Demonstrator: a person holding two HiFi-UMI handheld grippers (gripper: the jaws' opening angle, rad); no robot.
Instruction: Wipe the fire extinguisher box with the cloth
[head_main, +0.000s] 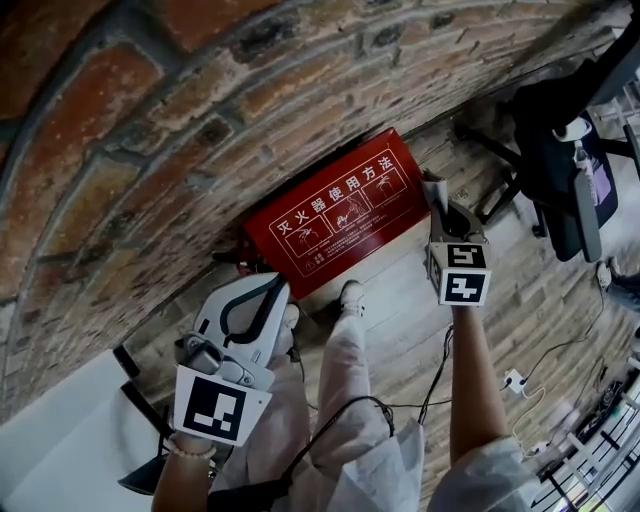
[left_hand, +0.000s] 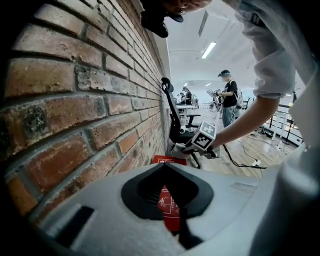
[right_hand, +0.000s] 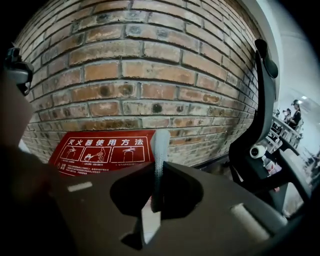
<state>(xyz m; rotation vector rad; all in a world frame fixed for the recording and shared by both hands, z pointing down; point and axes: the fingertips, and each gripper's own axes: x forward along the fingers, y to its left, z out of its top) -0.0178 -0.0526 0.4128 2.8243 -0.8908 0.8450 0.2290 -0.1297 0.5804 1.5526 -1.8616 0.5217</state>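
Approach stage: clamping cloth (right_hand: 160, 150) in right gripper (head_main: 437, 195) beside fire extinguisher box (head_main: 335, 215), frame centre; holding left gripper (head_main: 268, 290) closed, empty. Next, probably pressing cloth onto red face.

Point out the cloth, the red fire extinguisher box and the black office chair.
cloth (right_hand: 160, 147): right gripper view, its upright pale edge.
fire extinguisher box (head_main: 340, 210): head view, its red instruction face.
office chair (right_hand: 265, 100): right gripper view, its black backrest spine.
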